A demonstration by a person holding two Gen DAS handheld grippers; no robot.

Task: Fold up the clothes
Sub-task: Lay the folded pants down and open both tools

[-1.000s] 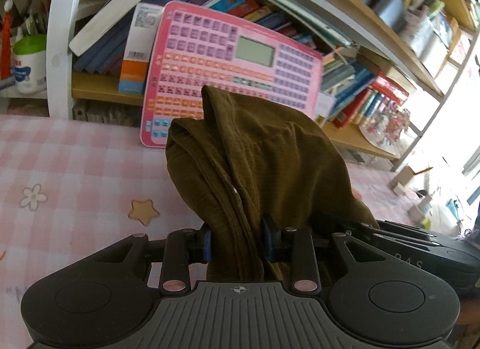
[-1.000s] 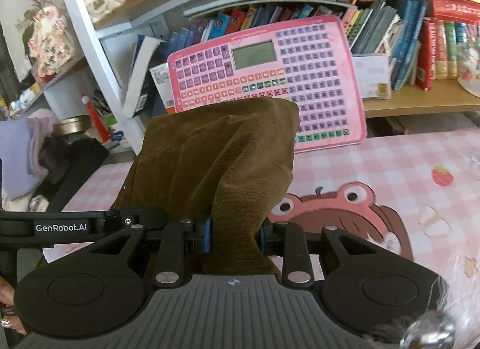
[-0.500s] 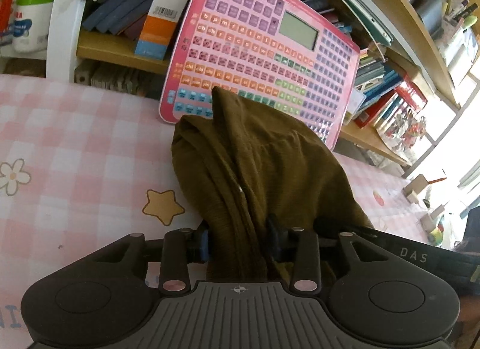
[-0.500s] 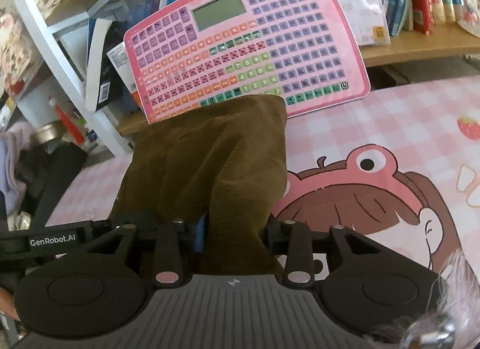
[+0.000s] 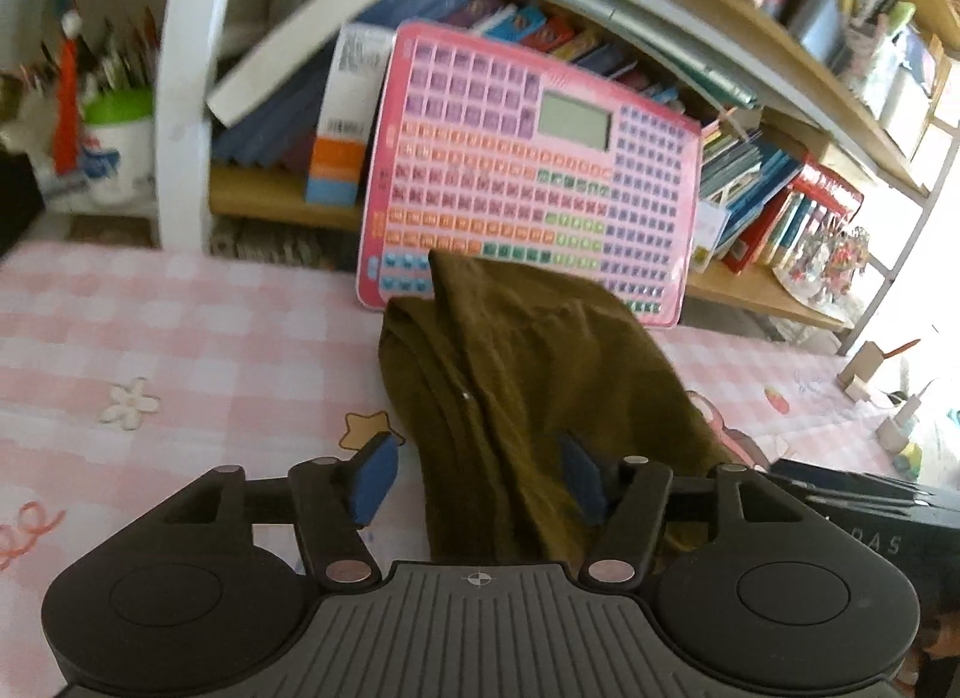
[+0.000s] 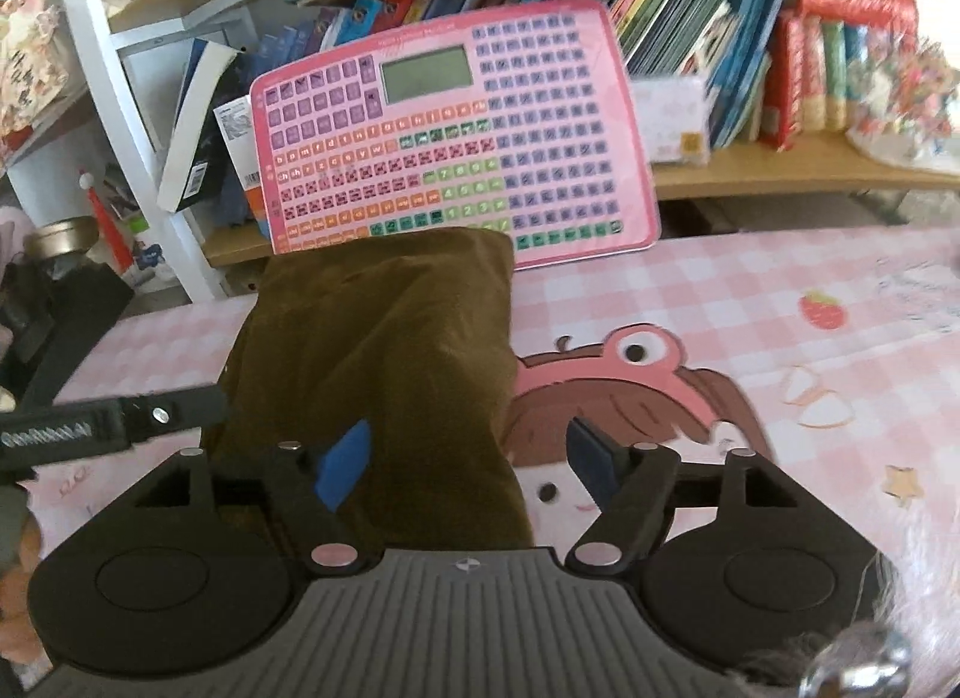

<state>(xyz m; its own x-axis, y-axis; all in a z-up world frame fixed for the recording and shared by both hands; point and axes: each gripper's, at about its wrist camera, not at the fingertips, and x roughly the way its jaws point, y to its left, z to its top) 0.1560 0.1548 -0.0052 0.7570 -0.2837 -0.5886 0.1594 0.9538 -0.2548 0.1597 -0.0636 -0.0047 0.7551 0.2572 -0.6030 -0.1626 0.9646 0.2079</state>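
A folded olive-brown garment (image 5: 528,374) lies on the pink checked tablecloth (image 5: 180,338) in front of a pink toy keyboard board. My left gripper (image 5: 477,479) is open, its blue pads spread on either side of the garment's near end. In the right wrist view the same garment (image 6: 384,350) lies left of centre. My right gripper (image 6: 468,458) is open too, with the left pad over the cloth and the right pad over the cartoon print. Neither gripper holds the cloth.
The pink keyboard board (image 5: 528,170) leans against a bookshelf (image 5: 780,290) full of books just behind the garment. The other gripper's black body shows at the right edge (image 5: 870,506) and at the left edge (image 6: 108,422). A cartoon girl print (image 6: 630,398) covers the cloth to the right.
Both grippers were shut on the garment and have opened, letting it go. The garment now rests lower on the table.
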